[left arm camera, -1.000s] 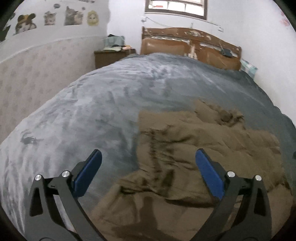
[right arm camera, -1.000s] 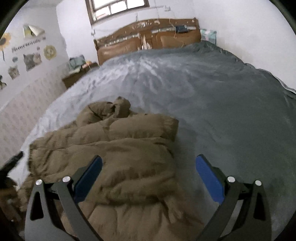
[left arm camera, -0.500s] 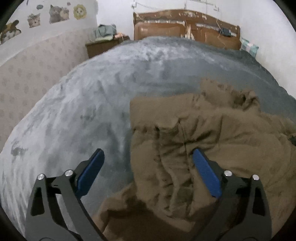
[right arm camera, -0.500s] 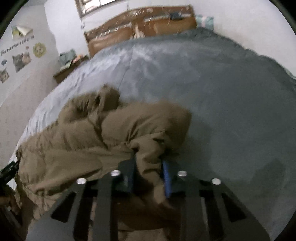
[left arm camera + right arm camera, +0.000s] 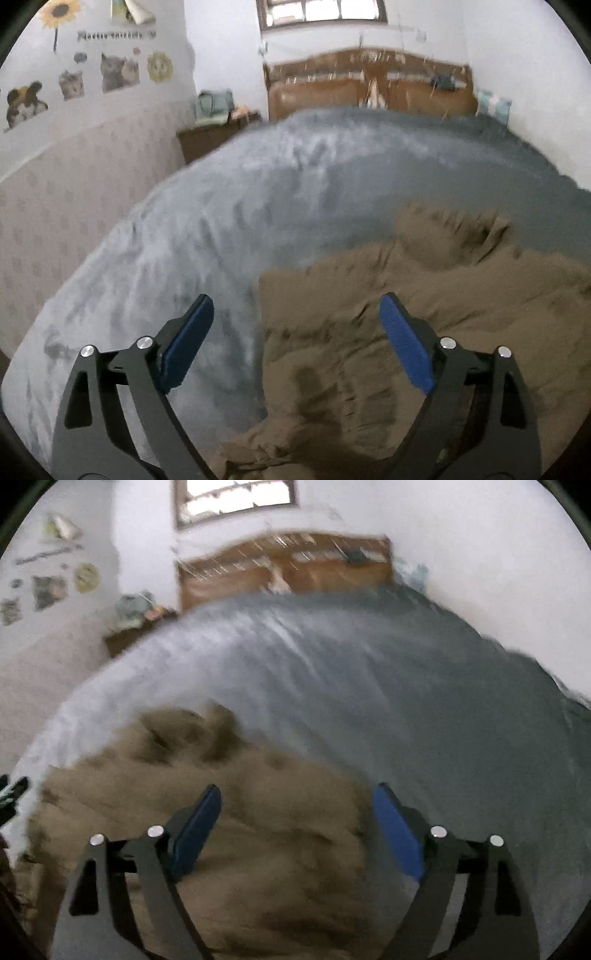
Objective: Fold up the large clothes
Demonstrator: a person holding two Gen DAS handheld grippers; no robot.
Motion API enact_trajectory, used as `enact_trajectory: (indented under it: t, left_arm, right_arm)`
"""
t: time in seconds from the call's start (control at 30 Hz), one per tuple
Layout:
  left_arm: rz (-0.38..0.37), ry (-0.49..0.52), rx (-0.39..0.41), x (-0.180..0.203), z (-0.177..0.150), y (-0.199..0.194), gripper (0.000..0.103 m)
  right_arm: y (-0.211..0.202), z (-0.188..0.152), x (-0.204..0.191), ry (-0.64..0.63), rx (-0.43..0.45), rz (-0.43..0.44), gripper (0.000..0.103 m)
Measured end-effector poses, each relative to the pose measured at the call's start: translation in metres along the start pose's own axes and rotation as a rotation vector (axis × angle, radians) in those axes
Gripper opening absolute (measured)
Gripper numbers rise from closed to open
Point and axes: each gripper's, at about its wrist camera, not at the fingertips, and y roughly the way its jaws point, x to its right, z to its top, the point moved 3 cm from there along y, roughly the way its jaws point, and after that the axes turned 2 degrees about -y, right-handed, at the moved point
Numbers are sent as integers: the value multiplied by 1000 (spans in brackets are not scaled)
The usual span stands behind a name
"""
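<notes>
The left gripper (image 5: 297,308) has its blue-padded fingers (image 5: 188,339) spread wide, with nothing pinched between them; they hang above the near left edge of a brown padded coat (image 5: 424,332), one finger over the grey bedspread (image 5: 258,206) and the other over the coat. The right gripper (image 5: 297,797) is opening its fingers (image 5: 397,830) at this moment; the coat (image 5: 258,830) lies under and between them, and the pads do not seem to press on it, though the right wrist view is smeared with blur. Its left finger sits over the coat and its right finger over the coat's right edge where the bedspread (image 5: 443,709) begins.

The coat lies crumpled on the near part of the bed, with a rumpled lump, perhaps a hood, at its far end. Beyond the bedspread stands a brown wooden headboard (image 5: 369,85) against a white wall under a window (image 5: 321,14). A dark nightstand (image 5: 218,136) with clutter stands left of the bed, and animal stickers (image 5: 74,85) dot the left wall.
</notes>
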Motion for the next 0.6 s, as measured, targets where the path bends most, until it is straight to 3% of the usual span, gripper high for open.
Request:
enact_trajectory:
  t: [0.03,0.13,0.37,0.43,0.53,0.6]
  left_arm:
    - [-17,-2,9,6,6,-3,100]
    - [-88,-41,-17,18,13,-1,100]
    - [5,55,-88,43,-25,44,100]
    - [-13,47,-120,40,-41,58,100]
    - [-43,-1,-148,32,-51,70,100]
    - [-31,18,-145,36,-54,73,100]
  right_arm:
    - [-5,8,-11,3,18,23,90]
    - [-4,19,-40,7,30,60,94]
    - [66,-23,-68,-65,-152,24,94]
    - [85,-40,-68,-78,-198,15,101]
    - [96,-53,-71,-121,-198,8,101]
    - [102,-56,-70,-124,-217,14,101]
